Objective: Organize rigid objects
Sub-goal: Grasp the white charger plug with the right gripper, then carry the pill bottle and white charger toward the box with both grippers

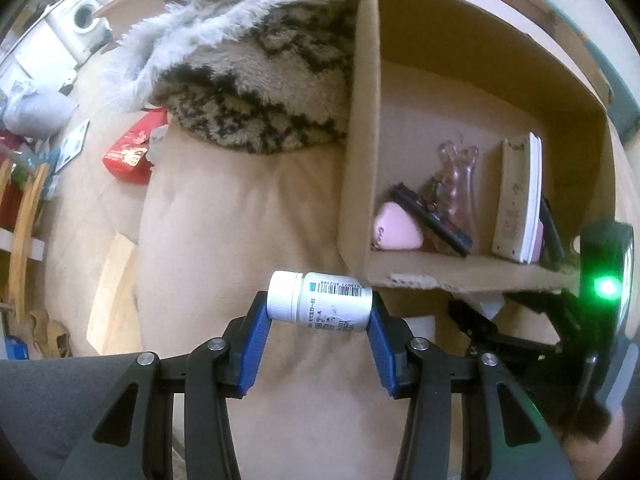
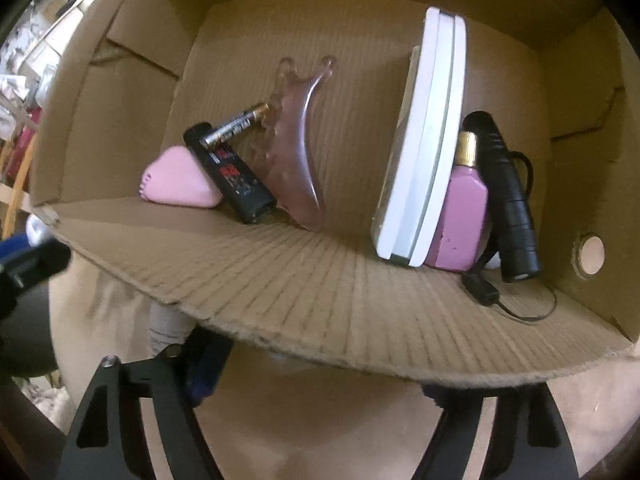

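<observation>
My left gripper (image 1: 320, 308) is shut on a white pill bottle (image 1: 320, 302), held sideways just left of the front corner of an open cardboard box (image 1: 364, 128). In the box lie a pink rounded case (image 2: 180, 182), a black remote (image 2: 230, 174) with a battery (image 2: 236, 126) on it, a clear pink comb (image 2: 298, 152), a white flat device (image 2: 424, 140) on edge, a pink bottle (image 2: 460, 220) and a black flashlight (image 2: 506, 196). My right gripper's fingertips are hidden under the box's front flap (image 2: 340, 300); its body shows in the left wrist view (image 1: 520, 328).
The box sits on a beige cushion (image 1: 240, 220). A furry patterned blanket (image 1: 260, 88) lies behind it to the left. A red packet (image 1: 130, 154), wooden chair parts (image 1: 24, 232) and a washing machine (image 1: 84, 20) are on the floor side.
</observation>
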A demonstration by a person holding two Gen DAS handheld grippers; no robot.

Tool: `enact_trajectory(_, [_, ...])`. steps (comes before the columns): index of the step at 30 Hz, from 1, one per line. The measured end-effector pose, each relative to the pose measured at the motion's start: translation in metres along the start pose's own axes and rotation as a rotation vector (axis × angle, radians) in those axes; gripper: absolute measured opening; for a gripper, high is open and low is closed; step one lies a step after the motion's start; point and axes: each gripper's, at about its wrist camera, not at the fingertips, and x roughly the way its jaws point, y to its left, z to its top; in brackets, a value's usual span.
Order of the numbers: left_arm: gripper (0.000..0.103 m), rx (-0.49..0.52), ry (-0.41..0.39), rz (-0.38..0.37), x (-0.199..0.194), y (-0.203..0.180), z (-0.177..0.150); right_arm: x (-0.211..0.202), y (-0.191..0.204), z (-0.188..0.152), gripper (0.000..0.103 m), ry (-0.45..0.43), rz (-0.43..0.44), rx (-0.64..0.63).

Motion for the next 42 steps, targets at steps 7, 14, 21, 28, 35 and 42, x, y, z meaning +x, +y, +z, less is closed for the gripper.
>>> enact_trajectory(7, [0.043,-0.009,-0.002,-0.003,-0.001,0.001,-0.001,-0.007,0.022,-0.02,0.046,-0.024,0.047,-0.037])
enact_trajectory(14, [0.043,-0.038,0.001,-0.018,-0.003,0.007,0.0,-0.034,0.013,-0.044,0.044,-0.026,0.147,0.036])
enact_trajectory(21, [0.043,-0.051,-0.021,-0.027,-0.011,0.013,-0.003,-0.06,0.02,-0.075,0.044,-0.034,0.169,0.025])
enact_trajectory(28, [0.043,-0.012,-0.001,-0.011,-0.005,0.006,-0.009,-0.062,0.012,-0.066,0.044,-0.075,0.161,0.017])
enact_trajectory(35, [0.043,0.025,-0.012,0.009,-0.006,0.002,-0.014,-0.078,0.006,-0.061,0.044,-0.137,0.17,0.032])
enact_trajectory(42, [0.043,0.05,-0.067,0.004,-0.021,-0.002,-0.014,-0.111,-0.006,-0.06,0.044,-0.267,0.205,0.078])
